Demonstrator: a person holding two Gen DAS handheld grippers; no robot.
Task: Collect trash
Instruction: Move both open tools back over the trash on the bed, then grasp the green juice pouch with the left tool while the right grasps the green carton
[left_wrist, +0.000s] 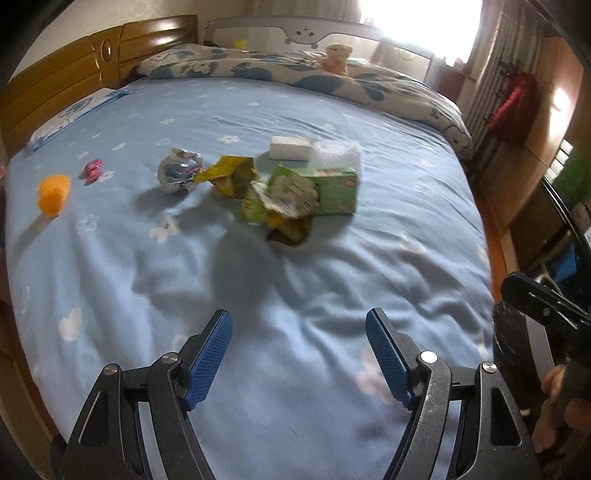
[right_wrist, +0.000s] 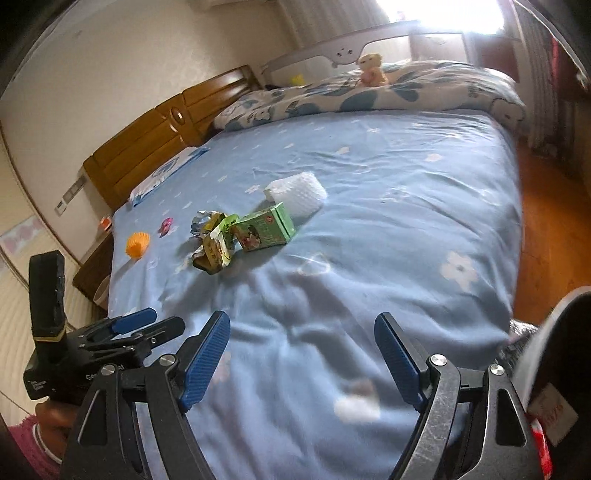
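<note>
Both grippers hang over the near edge of the bed, and nothing is held. The left gripper has its blue pads spread wide over bare sheet; the right gripper stands just as wide and just as empty.

The trash sits mid-bed, well apart from both: a crumpled foil wrapper, torn yellow-green packets lying against a green carton, and white foam pieces just behind it. Off to the left lie an orange cup and a small pink item.

The risks, as I read them: the packets overlap, so a pinch may catch only one layer and drag the rest. The soft sheet could bunch into the jaws. The carton looks light enough to skid away if nudged. Both views are blurred, so aim may land off.
</note>
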